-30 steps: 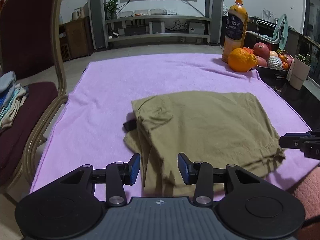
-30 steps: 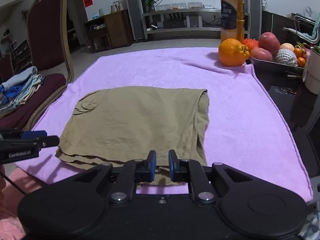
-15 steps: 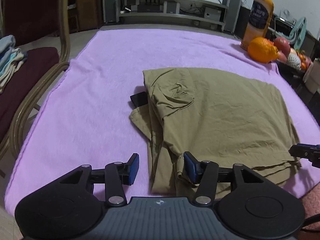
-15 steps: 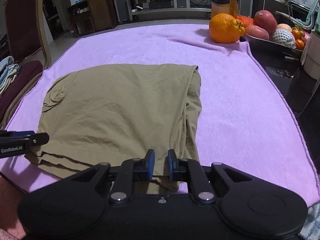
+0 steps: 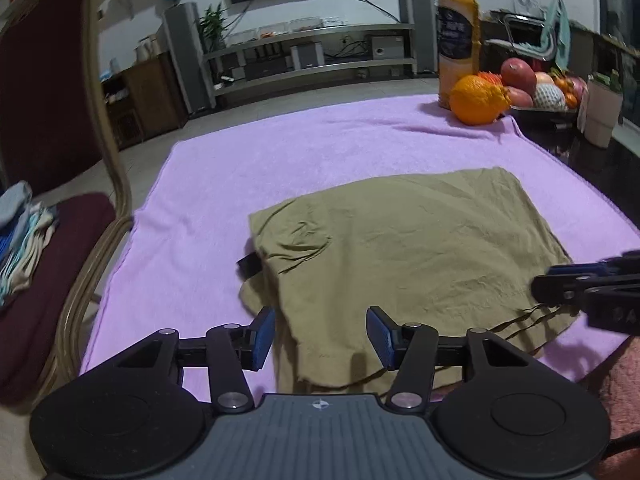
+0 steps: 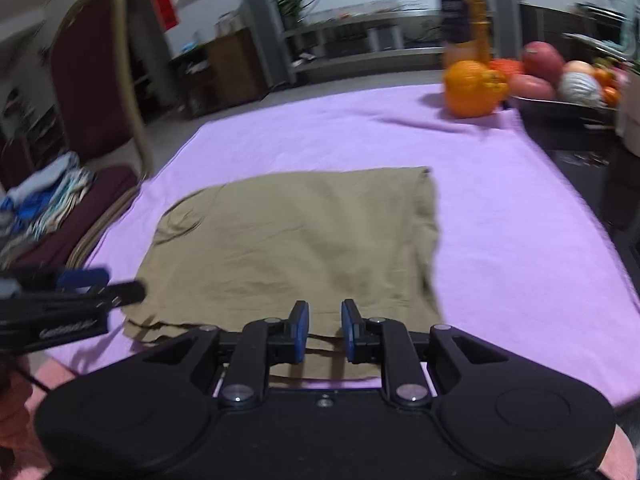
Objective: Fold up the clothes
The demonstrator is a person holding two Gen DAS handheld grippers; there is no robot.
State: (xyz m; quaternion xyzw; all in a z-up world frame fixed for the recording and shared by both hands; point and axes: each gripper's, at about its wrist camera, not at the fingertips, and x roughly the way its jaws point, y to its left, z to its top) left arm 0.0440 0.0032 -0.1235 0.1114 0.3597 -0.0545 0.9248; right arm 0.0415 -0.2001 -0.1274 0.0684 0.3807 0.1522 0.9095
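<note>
A folded khaki garment (image 5: 400,248) (image 6: 288,240) lies flat on the purple towel (image 5: 280,148) (image 6: 500,208). A black strip (image 5: 250,266) pokes out at its left side. My left gripper (image 5: 321,336) stands open over the garment's near left corner, and the cloth lies loose between its blue pads. My right gripper (image 6: 324,330) is over the near edge further right. Its jaws are opening with a narrow gap, and the hem under them lies unpinched. Each gripper shows in the other's view: the right gripper (image 5: 568,280) at the garment's near right corner, the left gripper (image 6: 100,284) at the near left.
A dark red chair (image 5: 48,120) stands left of the table with a stack of folded clothes (image 5: 24,240) on its seat. At the far right are a large orange (image 5: 478,100), a juice bottle (image 5: 458,40), a tray of fruit (image 5: 540,88) and a white cup (image 5: 600,112).
My left gripper's jaws have spread wider and it has shifted along the near edge. The right gripper's gap has grown a little. The garment has stayed put.
</note>
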